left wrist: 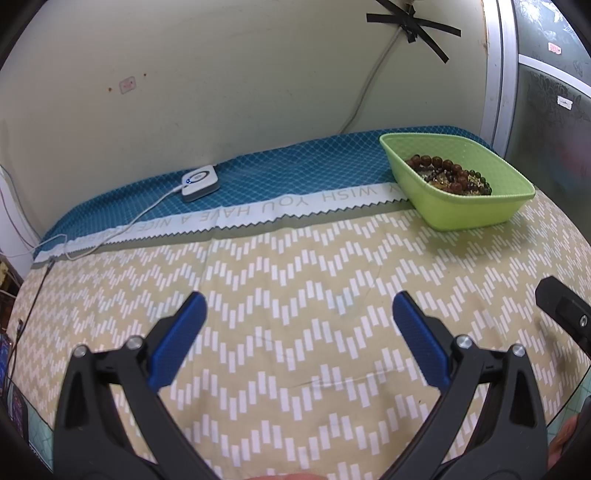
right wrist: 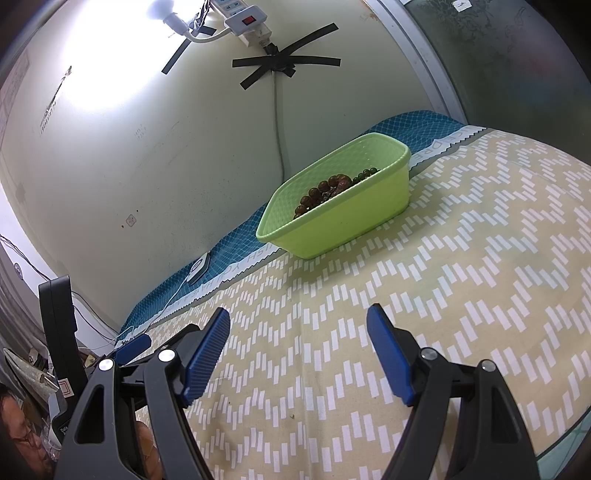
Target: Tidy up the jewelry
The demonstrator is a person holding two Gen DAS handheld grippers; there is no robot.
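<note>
A light green plastic basket stands at the far side of the table, on the seam between the tan zigzag cloth and the blue cloth. Inside it lie several bead bracelets, brown and dark green. My left gripper hovers open over the tan cloth, well short of the basket, nothing between its blue pads. My right gripper is open too, with bare cloth between its fingers and the basket ahead of it. The right gripper's black finger shows at the right edge of the left wrist view.
A small white device with a cable lies on the blue cloth at the back left. The wall rises just behind the table, with a taped cable and a power strip. The tan cloth covers the near table. Clutter sits beyond the left edge.
</note>
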